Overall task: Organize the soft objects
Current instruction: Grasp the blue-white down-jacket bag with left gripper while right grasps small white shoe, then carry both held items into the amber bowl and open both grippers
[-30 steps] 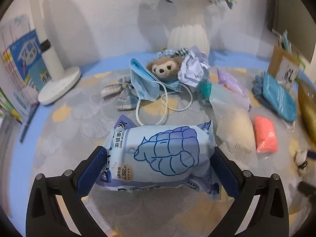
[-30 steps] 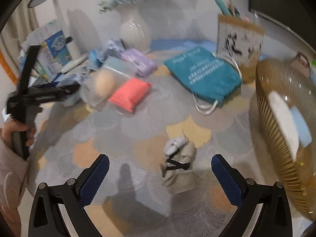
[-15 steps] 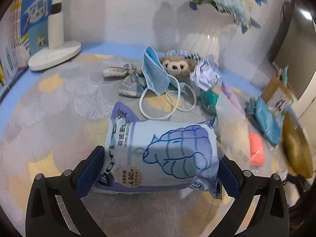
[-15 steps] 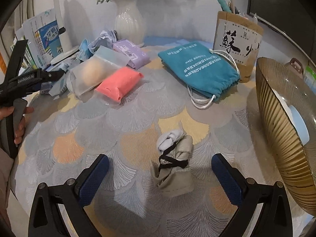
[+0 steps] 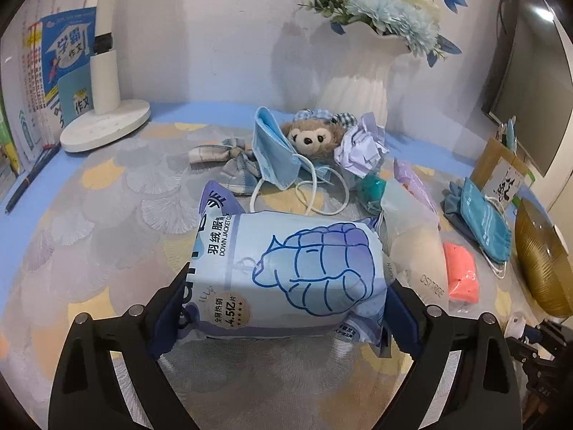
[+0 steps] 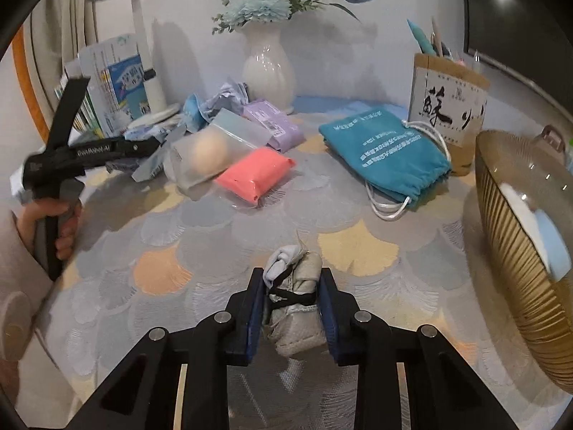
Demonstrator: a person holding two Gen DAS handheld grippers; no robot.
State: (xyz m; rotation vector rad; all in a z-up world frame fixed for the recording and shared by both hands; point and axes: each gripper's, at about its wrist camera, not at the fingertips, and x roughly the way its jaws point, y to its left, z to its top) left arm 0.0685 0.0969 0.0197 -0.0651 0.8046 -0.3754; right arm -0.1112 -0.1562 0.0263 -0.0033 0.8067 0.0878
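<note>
I have the left gripper (image 5: 283, 308) clamped across the wipes pack (image 5: 286, 272); squashy, slick film; right gripper (image 6: 292, 317) pinches the light sock bundle (image 6: 295, 308) mid-body; gold basket (image 6: 519, 251) right.

The plush bear (image 5: 311, 138) sits before the vase (image 5: 352, 82); face mask (image 5: 274, 154) left of the bear, crumpled paper (image 5: 360, 148) right, lamp base (image 5: 104, 125) far left
</note>
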